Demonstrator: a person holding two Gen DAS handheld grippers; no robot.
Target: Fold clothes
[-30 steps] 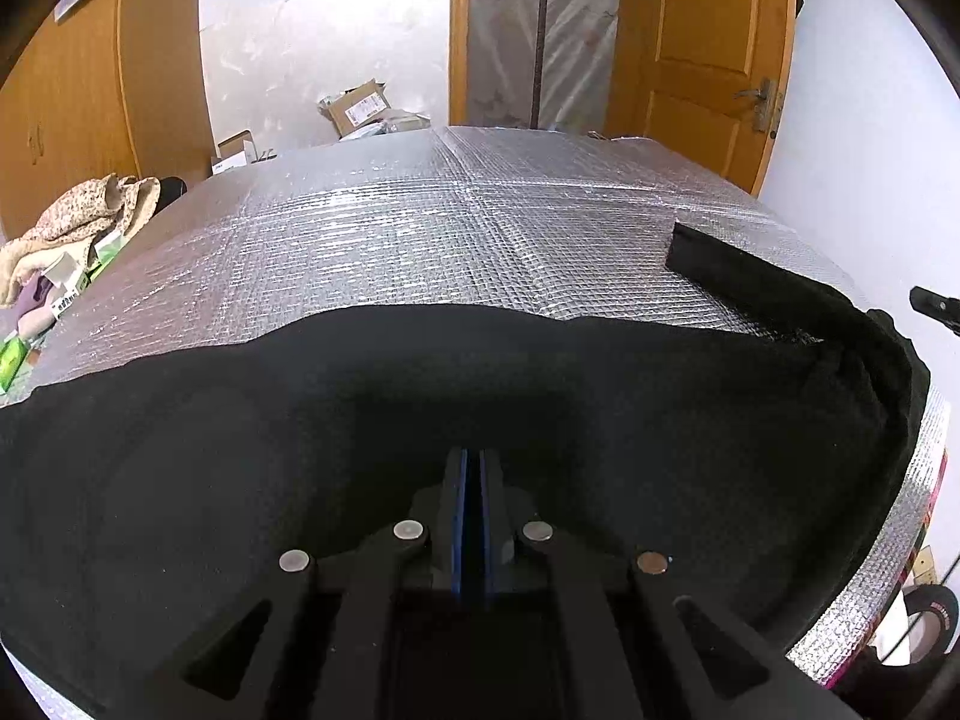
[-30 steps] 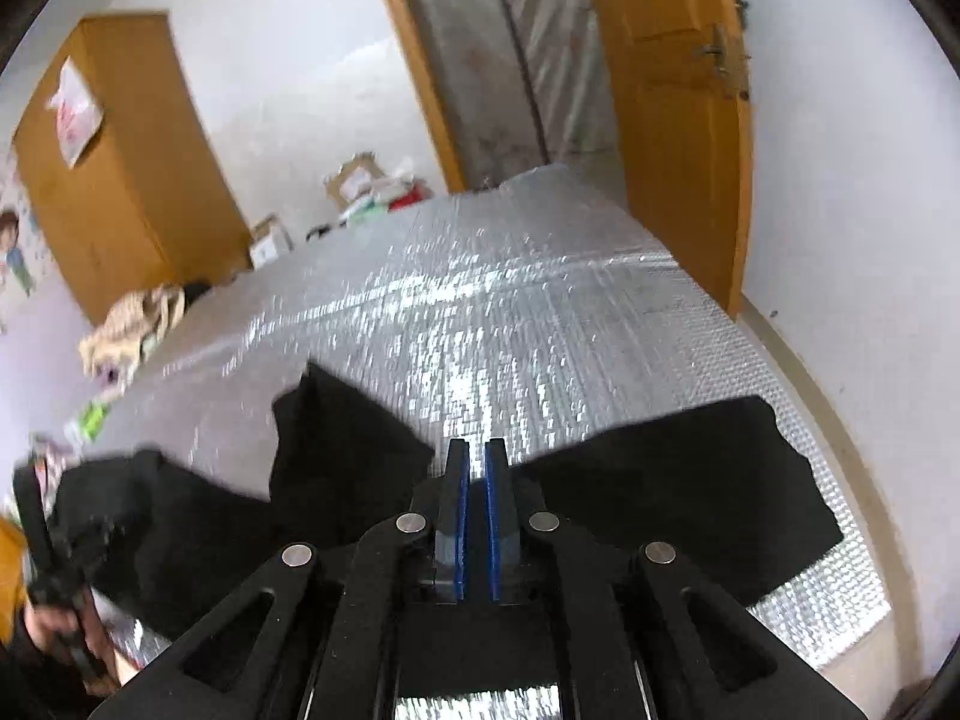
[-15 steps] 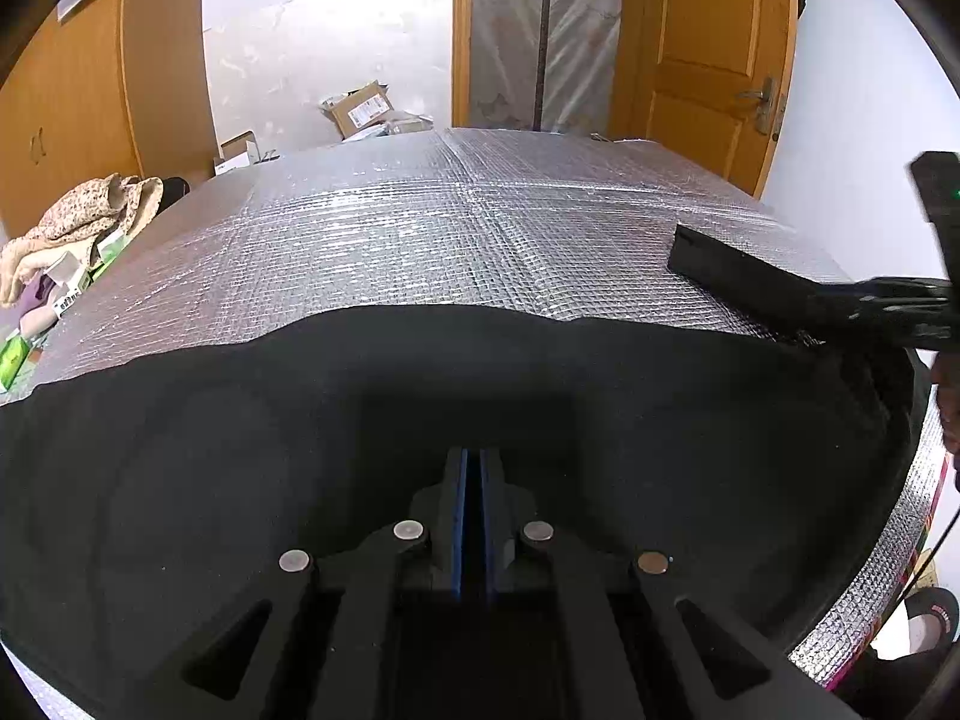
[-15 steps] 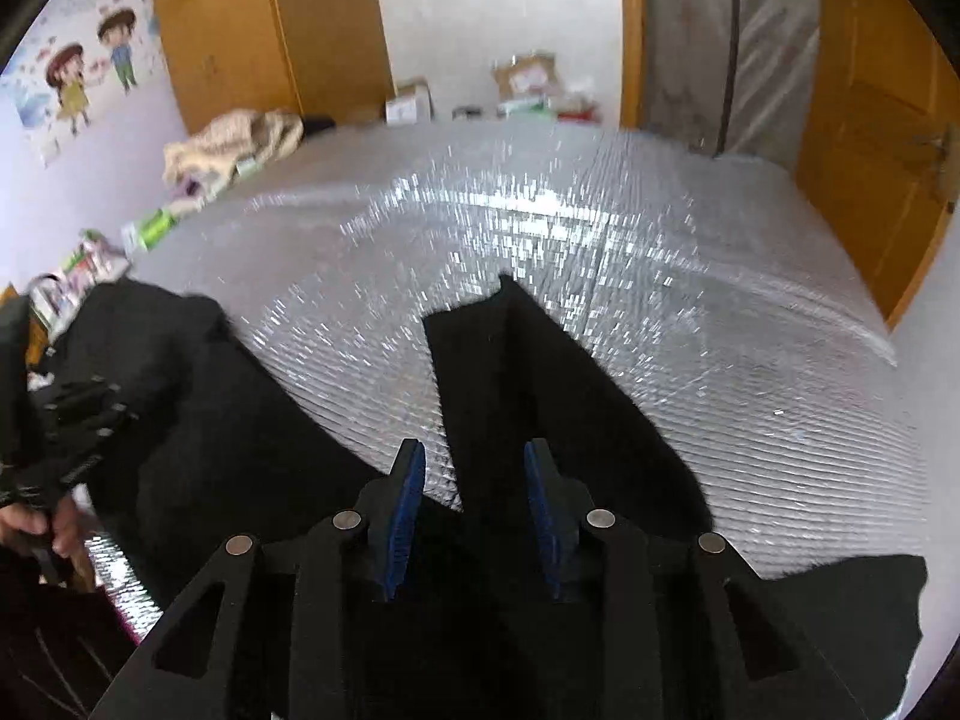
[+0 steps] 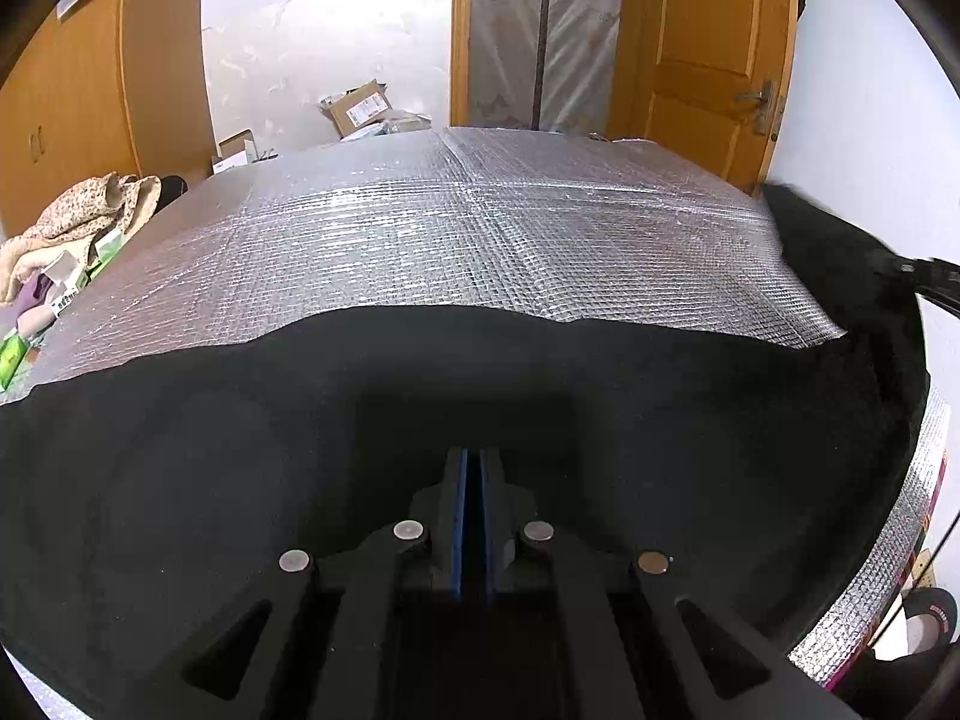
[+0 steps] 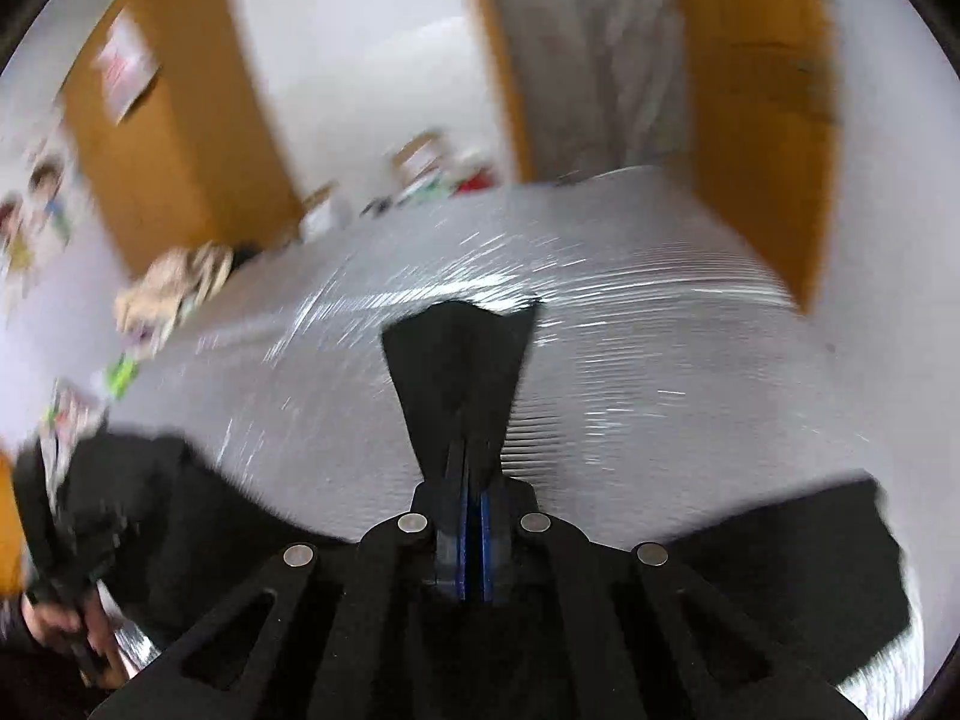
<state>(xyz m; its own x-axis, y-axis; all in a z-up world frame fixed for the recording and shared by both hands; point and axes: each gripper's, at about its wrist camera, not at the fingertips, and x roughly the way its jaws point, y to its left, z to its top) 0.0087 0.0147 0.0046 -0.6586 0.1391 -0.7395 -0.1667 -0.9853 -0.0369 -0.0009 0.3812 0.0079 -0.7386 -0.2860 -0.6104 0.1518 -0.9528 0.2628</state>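
Black garment (image 5: pixel 630 396) lies spread across the near part of a table covered in silver foil sheet (image 5: pixel 480 240); its far edge runs as a wavy line across the left wrist view, with bare foil beyond it. At the right of that view one end of the garment is raised off the foil and reaches up toward the white wall. Left gripper (image 5: pixel 474 462): blue pads pressed together with only a thin slit showing, fabric all around and under the tips; whether any cloth is caught between them cannot be told, black on black. Right gripper (image 6: pixel 472 456): jaws closing, pads nearly together, with a flap of the garment (image 6: pixel 462 360) pinched at the tips and fanning out wider above them, over the foil (image 6: pixel 660 372). The right wrist view is motion-blurred. More black cloth lies to either side of the right gripper's frame, low left and low right. At the lower left edge of that view a hand (image 6: pixel 57 624) grips the left gripper's handle. Surroundings: wooden wardrobe (image 5: pixel 72 114) at left, heap of floral cloth (image 5: pixel 84 222) beside the table, cardboard boxes (image 5: pixel 360 111) beyond the far edge, wooden door (image 5: pixel 702 54) at right.
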